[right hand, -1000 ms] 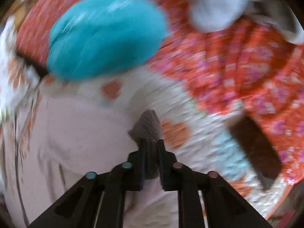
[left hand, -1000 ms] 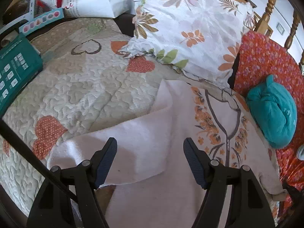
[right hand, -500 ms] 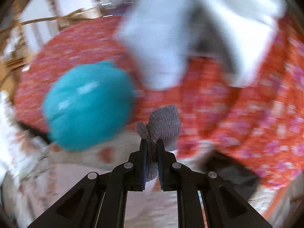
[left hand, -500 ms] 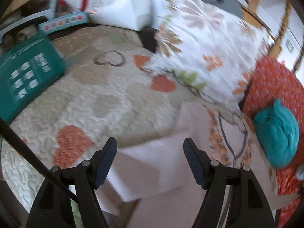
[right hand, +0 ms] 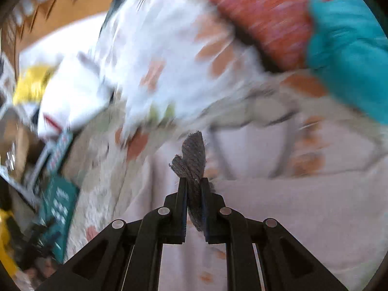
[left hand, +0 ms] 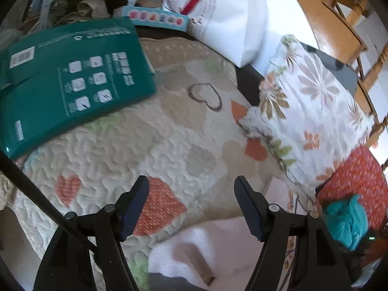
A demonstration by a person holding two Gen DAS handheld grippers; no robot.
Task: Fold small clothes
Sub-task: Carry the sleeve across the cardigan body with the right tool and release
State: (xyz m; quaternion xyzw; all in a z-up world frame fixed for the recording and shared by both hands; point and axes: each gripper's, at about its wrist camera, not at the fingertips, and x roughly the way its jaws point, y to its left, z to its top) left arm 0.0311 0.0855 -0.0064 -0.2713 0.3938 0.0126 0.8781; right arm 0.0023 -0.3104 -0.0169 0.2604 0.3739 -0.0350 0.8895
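The right tool (right hand: 194, 189) is pinched tight on a small grey cloth (right hand: 192, 155), now swung over the pink top (right hand: 291, 218) on the bed. The left tool (left hand: 191, 203) has lifted off, wide open and empty, so folding can start next.

Open quilt (left hand: 169, 140) between box (left hand: 72, 82), pillow (left hand: 310, 111).

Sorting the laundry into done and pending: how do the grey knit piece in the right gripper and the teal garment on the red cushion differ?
The grey knit piece is pinched between the shut fingers of the right gripper and held up; the teal garment lies free, bunched in a lump on the red cushion. Grey is speckled and dull; teal is plain and bright. What shows of the grey is a narrow strip; the teal is a bulkier heap. Both are soft and unfolded.
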